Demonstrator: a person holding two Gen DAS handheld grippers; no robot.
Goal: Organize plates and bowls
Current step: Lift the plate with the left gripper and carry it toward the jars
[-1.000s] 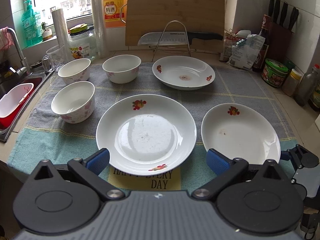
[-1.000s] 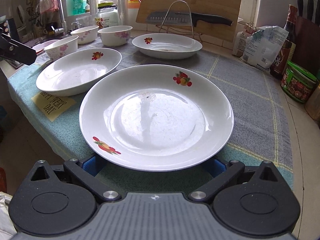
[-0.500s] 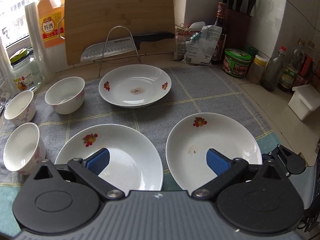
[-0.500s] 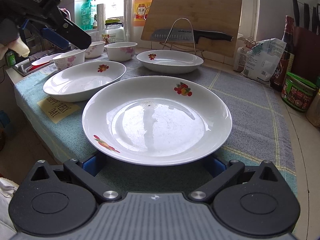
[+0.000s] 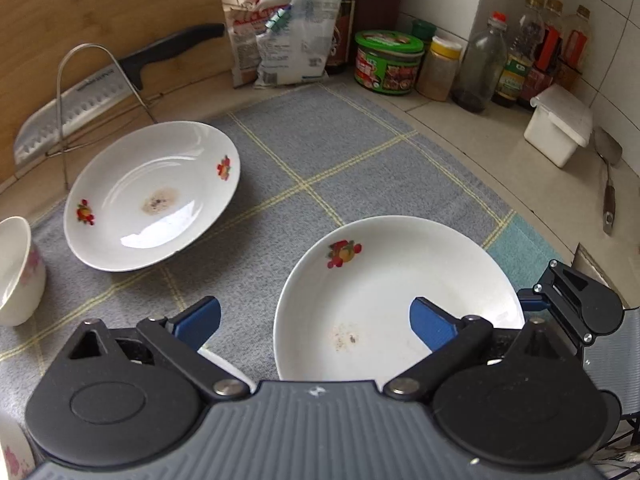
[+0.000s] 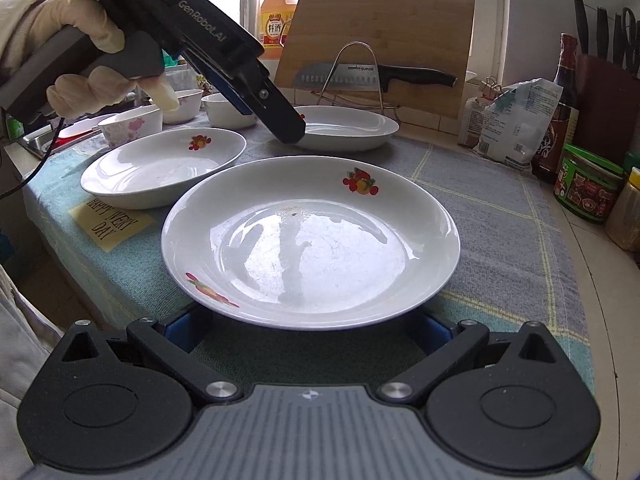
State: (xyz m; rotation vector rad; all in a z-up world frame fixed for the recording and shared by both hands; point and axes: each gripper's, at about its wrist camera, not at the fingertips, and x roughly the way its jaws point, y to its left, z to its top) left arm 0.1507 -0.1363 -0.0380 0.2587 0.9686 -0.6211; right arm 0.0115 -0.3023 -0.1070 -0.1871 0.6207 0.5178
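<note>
Right gripper (image 6: pixel 308 322) low at the near edge of the counter, its blue fingertips mostly hidden under the near rim of a large white plate with fruit decals (image 6: pixel 310 240); whether those tips press the plate or stand off it cannot be told from here. That plate sits on a grey-and-teal checked cloth (image 6: pixel 500 216), close to the cloth's front edge. To its left, just beside but not touching, a second white fruit-decal plate (image 6: pixel 160 168) lies by a yellow label (image 6: pixel 110 222) at the cloth's front-left corner. Left gripper (image 5: pixel 316 322), held by a gloved hand (image 6: pixel 76 60), hangs above the cloth, jaws wide apart but closing; one blue pad (image 5: pixel 430 322) over the near plate's bowl, the other over bare cloth left of its rim, nothing pressed between them. Open cloth runs right of the near plate to the teal border and bare counter. Farther back, a third white decal plate (image 5: pixel 154 196) with a brownish smear at its centre, well apart from the near one, with a wide grey strip between. White floral bowls (image 6: pixel 188 104) cluster at the far left. Behind: wire rack holding a black-handled knife (image 6: pixel 376 76), wooden cutting board (image 6: pixel 384 40) against the wall, and a green-lidded tub (image 5: pixel 388 62) along the right edge.
</note>
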